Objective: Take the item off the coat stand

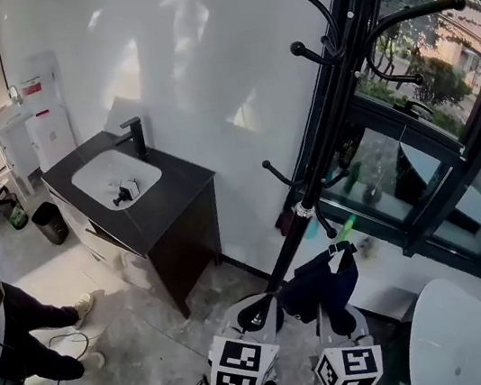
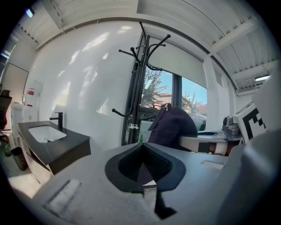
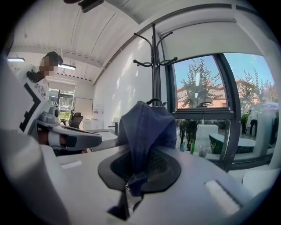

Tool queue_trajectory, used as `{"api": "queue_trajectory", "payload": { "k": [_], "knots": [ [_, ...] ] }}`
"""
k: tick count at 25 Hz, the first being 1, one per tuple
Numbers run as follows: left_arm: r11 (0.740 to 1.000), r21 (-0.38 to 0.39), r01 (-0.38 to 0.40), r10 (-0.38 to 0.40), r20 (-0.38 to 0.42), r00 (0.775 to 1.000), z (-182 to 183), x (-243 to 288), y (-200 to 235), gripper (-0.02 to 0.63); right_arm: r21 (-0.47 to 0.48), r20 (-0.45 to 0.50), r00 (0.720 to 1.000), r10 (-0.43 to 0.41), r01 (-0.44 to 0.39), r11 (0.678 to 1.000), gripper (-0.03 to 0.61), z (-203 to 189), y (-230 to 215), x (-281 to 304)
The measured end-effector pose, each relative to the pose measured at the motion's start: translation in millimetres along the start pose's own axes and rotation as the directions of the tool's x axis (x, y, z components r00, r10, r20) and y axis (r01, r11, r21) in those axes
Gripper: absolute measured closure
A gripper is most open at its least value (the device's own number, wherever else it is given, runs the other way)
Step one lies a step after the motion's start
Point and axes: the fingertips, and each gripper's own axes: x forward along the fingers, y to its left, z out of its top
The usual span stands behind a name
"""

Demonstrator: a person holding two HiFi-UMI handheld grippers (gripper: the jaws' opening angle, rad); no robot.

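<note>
A black coat stand (image 1: 334,98) rises from a round base between my grippers up to bare hooks at the top right. The item is a dark blue garment (image 1: 321,281), bunched low beside the pole, just right of it. My right gripper (image 1: 336,313) is shut on its cloth; in the right gripper view the fabric (image 3: 145,127) is pinched between the jaws (image 3: 137,173) with the stand (image 3: 153,66) behind. Whether it still touches a low hook I cannot tell. My left gripper (image 1: 257,310) is shut and empty near the base; its view shows the garment (image 2: 172,126) right of the stand (image 2: 138,88).
A black cabinet with a white basin (image 1: 114,176) and tap stands against the white wall at left, a small bin (image 1: 49,222) beside it. A person (image 1: 7,327) stands at the far left by a cable on the floor. A large window (image 1: 432,137) lies behind the stand, and a white rounded seat (image 1: 456,334) sits at lower right.
</note>
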Motion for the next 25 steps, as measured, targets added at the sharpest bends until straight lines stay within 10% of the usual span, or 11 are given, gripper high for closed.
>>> {"api": "queue_trajectory", "payload": {
  "k": [25],
  "knots": [
    [0.992,0.068,-0.106,0.106,-0.004,0.994,-20.5,-63.9,8.5,0.612,0.025,0.025,0.996,0.088,-0.089,0.996,0.554,-7.4,55.5,-35.9]
  ]
}}
